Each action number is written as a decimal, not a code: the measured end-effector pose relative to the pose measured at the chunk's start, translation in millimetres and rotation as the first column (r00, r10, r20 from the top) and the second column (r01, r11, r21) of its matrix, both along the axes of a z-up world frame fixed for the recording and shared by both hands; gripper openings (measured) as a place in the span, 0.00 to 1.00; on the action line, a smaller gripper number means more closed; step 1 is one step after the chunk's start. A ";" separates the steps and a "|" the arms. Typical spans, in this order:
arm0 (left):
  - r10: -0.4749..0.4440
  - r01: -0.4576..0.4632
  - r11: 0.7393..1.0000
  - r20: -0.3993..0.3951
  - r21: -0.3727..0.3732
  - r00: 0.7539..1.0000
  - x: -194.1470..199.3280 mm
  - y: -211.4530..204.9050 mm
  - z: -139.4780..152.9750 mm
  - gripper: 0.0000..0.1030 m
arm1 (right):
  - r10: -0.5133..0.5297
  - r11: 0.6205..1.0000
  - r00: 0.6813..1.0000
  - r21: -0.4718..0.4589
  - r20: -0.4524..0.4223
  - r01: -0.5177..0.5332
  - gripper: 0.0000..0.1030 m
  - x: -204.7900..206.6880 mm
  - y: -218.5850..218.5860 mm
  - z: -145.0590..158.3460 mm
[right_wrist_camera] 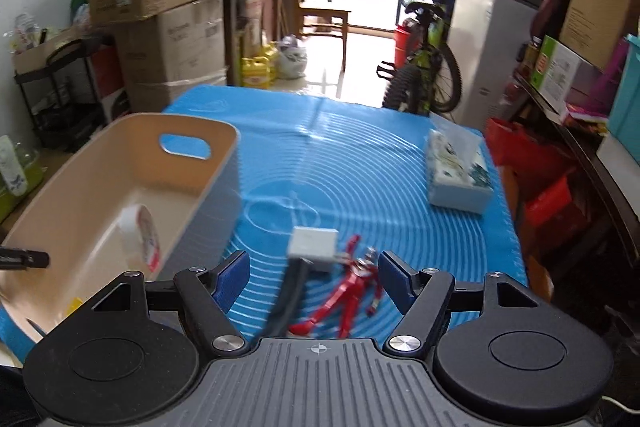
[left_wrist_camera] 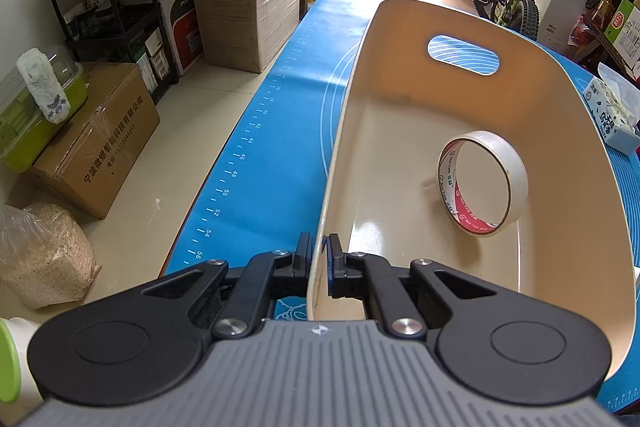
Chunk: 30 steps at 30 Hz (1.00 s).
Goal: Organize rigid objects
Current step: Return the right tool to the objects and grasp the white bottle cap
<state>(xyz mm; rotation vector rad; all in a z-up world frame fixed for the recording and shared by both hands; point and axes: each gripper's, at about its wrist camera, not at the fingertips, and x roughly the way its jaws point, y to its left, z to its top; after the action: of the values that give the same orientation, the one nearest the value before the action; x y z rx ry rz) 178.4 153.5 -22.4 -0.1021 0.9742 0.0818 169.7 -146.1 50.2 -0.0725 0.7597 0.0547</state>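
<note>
One tape roll (left_wrist_camera: pixel 482 183) in bin (left_wrist_camera: pixel 400 27) | left claw (left_wrist_camera: pixel 319 259) — clamps bin wall | right claw (right_wrist_camera: pixel 314 277) — wide

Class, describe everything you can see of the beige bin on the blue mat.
The bin is a beige, smooth, plastic-looking tub with rounded corners, open on top, with an oval handle slot in its far wall. It stands upright on the blue mat. A roll of tape rests on edge inside, leaning toward one side wall. The left gripper is shut on its near rim, one finger inside, one outside. In the right view its outer wall looks ribbed.
</note>
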 end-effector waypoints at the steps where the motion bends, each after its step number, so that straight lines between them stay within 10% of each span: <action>1: 0.000 0.000 1.000 0.000 0.000 1.000 0.0 0.0 0.0 0.08 | -0.009 1.000 1.000 -0.004 -0.008 0.009 0.74 -0.9 -4.2 -4.1; 22: 0.000 0.000 1.000 0.000 0.001 1.000 0.0 -0.2 -0.1 0.08 | -0.015 0.999 0.981 0.037 -0.195 0.023 0.66 -1.5 -11.0 -83.6; 30: 0.000 0.000 1.000 0.000 0.002 1.000 -0.1 -0.1 0.2 0.09 | 0.026 0.993 0.980 0.121 -0.196 -0.002 0.39 1.1 -11.1 -86.0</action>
<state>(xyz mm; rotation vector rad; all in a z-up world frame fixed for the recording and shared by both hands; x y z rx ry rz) 178.3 153.4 -22.3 -0.1002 0.9741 0.0828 170.8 -157.2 -35.8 0.0433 0.9532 0.1224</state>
